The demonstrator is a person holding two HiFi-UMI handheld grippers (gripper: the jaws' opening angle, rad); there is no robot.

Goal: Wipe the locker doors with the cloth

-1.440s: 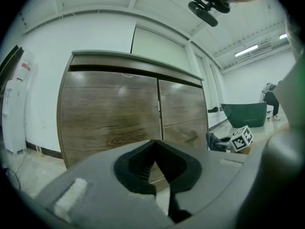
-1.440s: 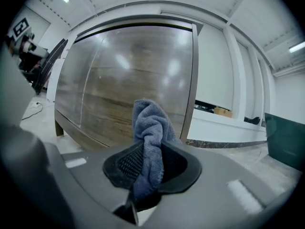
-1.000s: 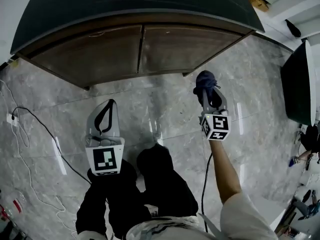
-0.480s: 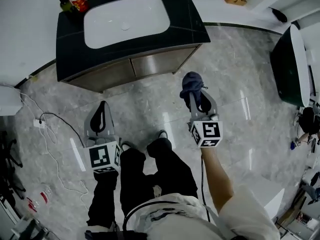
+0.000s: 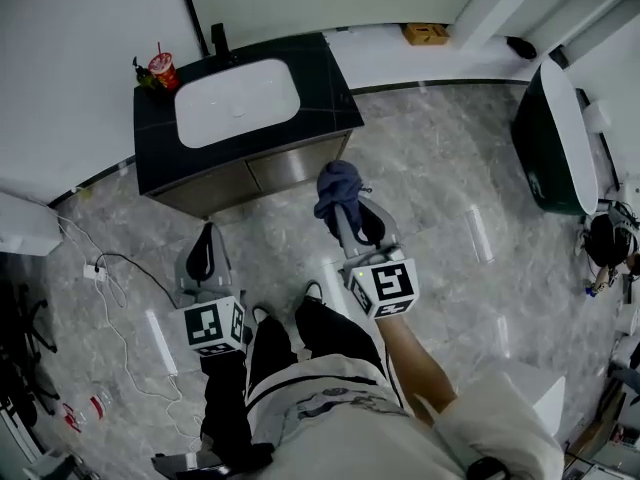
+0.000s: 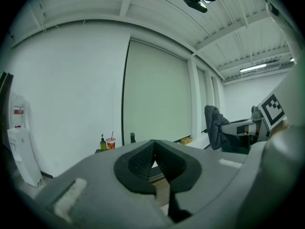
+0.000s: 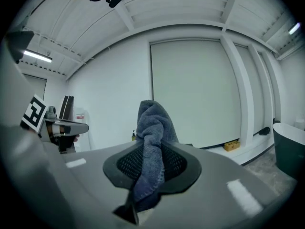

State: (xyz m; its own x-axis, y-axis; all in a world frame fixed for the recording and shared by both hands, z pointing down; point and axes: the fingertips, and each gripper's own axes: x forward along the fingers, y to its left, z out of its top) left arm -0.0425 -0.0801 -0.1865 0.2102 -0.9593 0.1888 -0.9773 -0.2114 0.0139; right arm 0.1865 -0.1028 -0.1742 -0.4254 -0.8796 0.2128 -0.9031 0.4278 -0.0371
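A dark blue cloth is bunched at the tip of my right gripper, whose jaws are shut on it; in the right gripper view the cloth stands up between the pads. My left gripper hangs lower left, its jaws shut with nothing between them. The brown cabinet doors sit under a black vanity top with a white basin, a short way ahead of both grippers. Neither gripper touches the doors.
A red cup and a bottle stand on the vanity's left corner. A dark bathtub stands at the right. White cables and a socket lie on the marble floor at the left. A yellow box rests by the far wall.
The view has pulled back and up from the cabinet: the doors look smaller and farther. Both grippers have drawn away from them, the right one still holding the cloth.
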